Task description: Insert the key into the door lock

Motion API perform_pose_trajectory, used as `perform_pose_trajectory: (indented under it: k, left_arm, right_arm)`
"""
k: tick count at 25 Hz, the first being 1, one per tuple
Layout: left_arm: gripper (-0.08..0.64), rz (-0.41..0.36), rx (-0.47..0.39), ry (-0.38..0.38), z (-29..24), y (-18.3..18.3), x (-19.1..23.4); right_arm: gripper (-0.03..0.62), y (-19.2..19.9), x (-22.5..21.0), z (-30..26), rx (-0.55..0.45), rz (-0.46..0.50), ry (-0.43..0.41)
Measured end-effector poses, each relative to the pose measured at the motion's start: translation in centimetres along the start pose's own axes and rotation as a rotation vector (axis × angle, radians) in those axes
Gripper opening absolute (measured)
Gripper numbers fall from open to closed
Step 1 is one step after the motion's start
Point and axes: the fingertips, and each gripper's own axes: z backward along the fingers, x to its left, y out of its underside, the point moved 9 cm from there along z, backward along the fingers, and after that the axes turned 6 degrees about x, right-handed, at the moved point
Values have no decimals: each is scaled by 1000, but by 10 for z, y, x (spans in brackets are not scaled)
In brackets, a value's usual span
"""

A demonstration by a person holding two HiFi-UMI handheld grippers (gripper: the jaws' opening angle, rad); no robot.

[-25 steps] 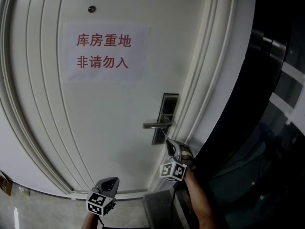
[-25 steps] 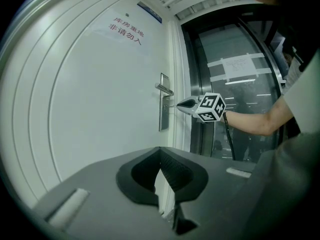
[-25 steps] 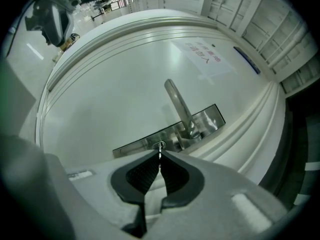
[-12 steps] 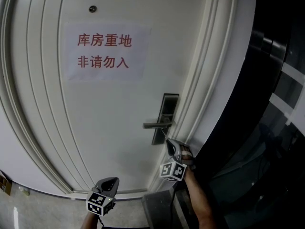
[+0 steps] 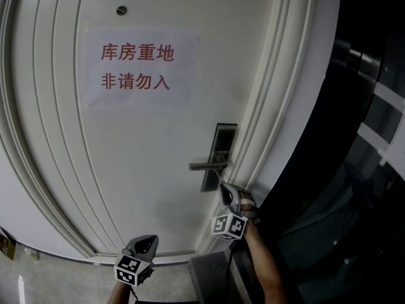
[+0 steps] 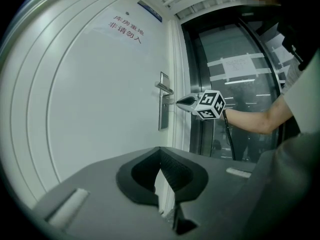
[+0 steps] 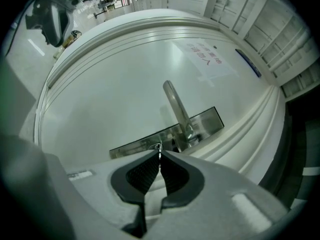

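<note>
A white panelled door [image 5: 145, 170] fills the scene, with a paper notice with red characters [image 5: 139, 68] taped high on it. Near its right edge sits a tall brushed-metal lock plate [image 5: 224, 138] with a silver lever handle [image 5: 204, 166] pointing left. The right gripper [image 5: 223, 187] is held up to the plate's lower part, its jaws clenched on a thin silver key [image 7: 159, 149]. The key's tip meets the plate just below the handle; how deep it sits in the lock I cannot tell. The left gripper [image 5: 152, 239] hangs lower and to the left, well apart from the lock, jaws pressed together on nothing. Dark glass panels [image 5: 367, 138] stand right of the door frame.
</note>
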Motion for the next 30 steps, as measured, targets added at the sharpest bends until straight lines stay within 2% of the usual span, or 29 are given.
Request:
perform_pose_trajectory:
  k: [30]
  left_arm:
    - [3, 3, -4, 6, -1, 1, 7]
  right_arm:
    - [11, 0, 3, 1, 12, 19, -12]
